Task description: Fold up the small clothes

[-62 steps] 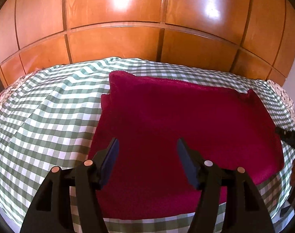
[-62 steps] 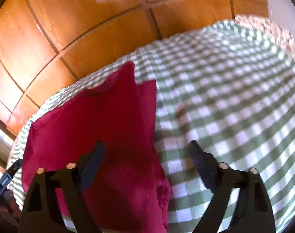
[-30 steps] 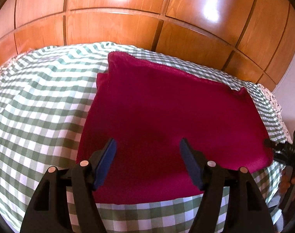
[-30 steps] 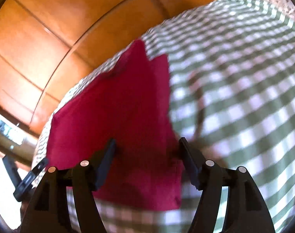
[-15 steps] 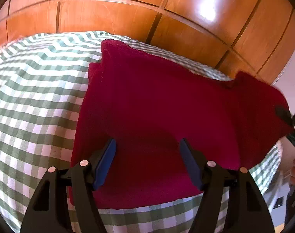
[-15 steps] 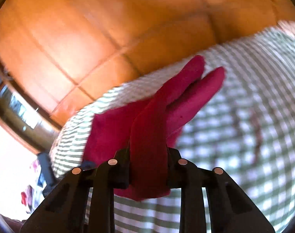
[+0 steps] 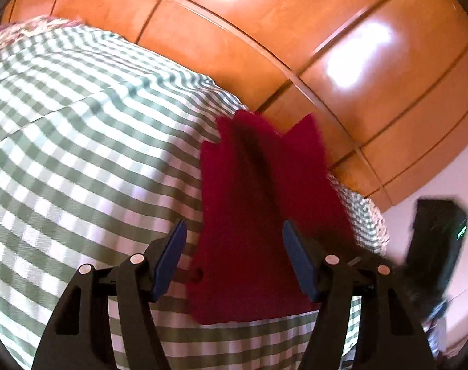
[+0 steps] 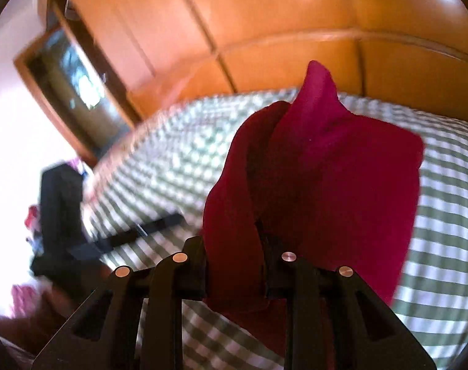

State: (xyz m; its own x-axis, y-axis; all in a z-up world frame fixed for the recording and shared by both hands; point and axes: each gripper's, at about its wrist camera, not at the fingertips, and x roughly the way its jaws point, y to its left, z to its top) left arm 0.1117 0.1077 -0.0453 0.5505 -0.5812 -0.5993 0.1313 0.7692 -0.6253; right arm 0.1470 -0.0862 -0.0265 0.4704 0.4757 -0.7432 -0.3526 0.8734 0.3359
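The fold is looking partway done: the dark red terry cloth (image 8: 326, 185) is arching doubled above the green-and-white checked bedspread (image 7: 79, 154), not yet laid flat. The right gripper (image 8: 234, 265) is pinching its bunched edge tight. The left gripper (image 7: 234, 259) is gaping wide, empty, over the cloth's near end.

Right hand-held gripper (image 8: 234, 259) fingertips buried in red cloth (image 8: 341, 185); blurred dark doorway (image 8: 76, 89).

Left claw (image 7: 234, 257) jaws spread wide, gripping nothing; right claw (image 8: 234, 259) jaws pinched close together, clamped, raised and tilted
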